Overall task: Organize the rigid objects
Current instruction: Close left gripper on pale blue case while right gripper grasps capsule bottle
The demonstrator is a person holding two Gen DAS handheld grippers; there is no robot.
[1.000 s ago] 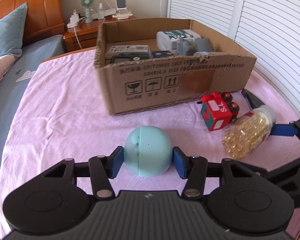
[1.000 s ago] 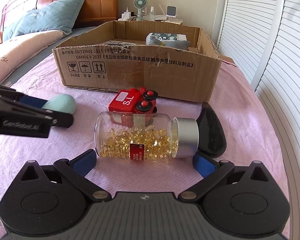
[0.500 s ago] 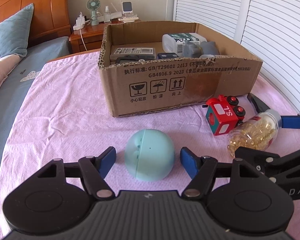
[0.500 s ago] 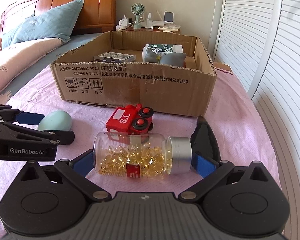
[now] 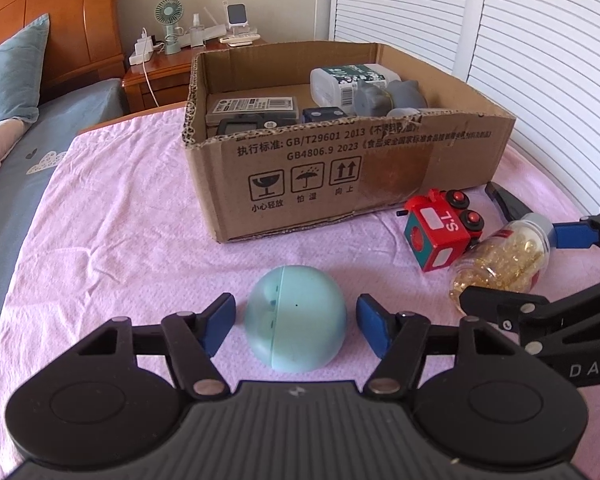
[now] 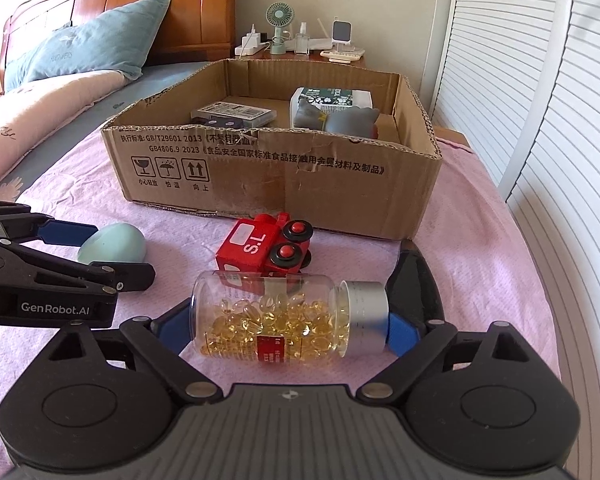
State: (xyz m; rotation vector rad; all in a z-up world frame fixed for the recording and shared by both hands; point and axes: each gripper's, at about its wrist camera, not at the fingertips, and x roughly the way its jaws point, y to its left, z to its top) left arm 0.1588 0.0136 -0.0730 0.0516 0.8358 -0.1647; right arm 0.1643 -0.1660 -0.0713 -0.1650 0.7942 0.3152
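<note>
- Lying spread over the bed: a pink cloth (image 5: pixel 120 216), slightly wrinkled.
- Sitting on it — an open cardboard box (image 5: pixel 340 184).
- Resting in front of the box: a pale blue egg-shaped capsule (image 5: pixel 296 324), a red toy train (image 6: pixel 266 250) tipped on its side, a capsule bottle (image 6: pixel 284 316) lying flat — a black object (image 6: pixel 418 284) beside its cap.

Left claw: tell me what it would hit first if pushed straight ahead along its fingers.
Probably the pale blue ball, which lies on the pink cloth between the left claw fingers, with small gaps either side. Beyond it stands the cardboard box, though depth is hard to judge.
</note>
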